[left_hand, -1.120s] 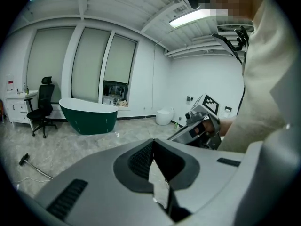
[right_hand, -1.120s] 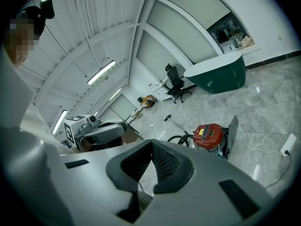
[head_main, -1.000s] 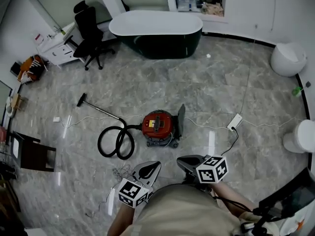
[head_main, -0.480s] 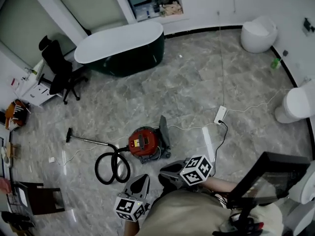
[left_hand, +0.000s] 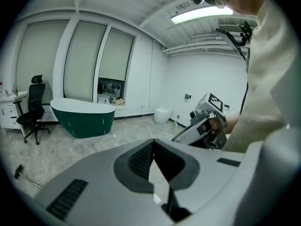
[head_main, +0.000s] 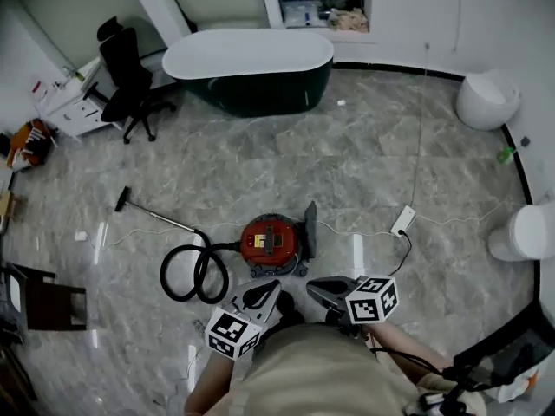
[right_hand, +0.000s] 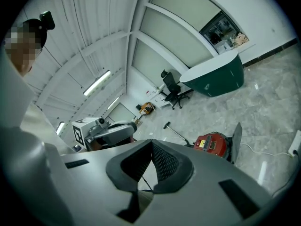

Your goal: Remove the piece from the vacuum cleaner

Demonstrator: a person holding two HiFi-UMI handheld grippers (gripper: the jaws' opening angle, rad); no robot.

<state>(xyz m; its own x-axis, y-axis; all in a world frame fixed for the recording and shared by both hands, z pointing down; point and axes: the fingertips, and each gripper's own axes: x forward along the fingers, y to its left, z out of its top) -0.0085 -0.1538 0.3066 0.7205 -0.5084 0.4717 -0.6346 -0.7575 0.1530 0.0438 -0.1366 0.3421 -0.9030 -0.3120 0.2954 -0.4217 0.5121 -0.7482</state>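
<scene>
Vacuum cleaner (head_main: 270, 241) on floor (head_main: 364, 154), just ahead of both grippers, untouched. Left gripper (head_main: 270, 288) jaws pressed together, empty; right gripper (head_main: 314, 286) same.

Risks: closed jaws grab nothing, must spread first. Tug on piece likely drags whole canister across slick polished floor. White cord (head_main: 381, 230) at vacuum's right may snag.

Canister round, glossy red top, dark base. Flexible black hose (head_main: 192, 274) looped at its left. Flat dark panel (head_main: 310, 230) upright against its right side. Which is piece: unclear.
</scene>
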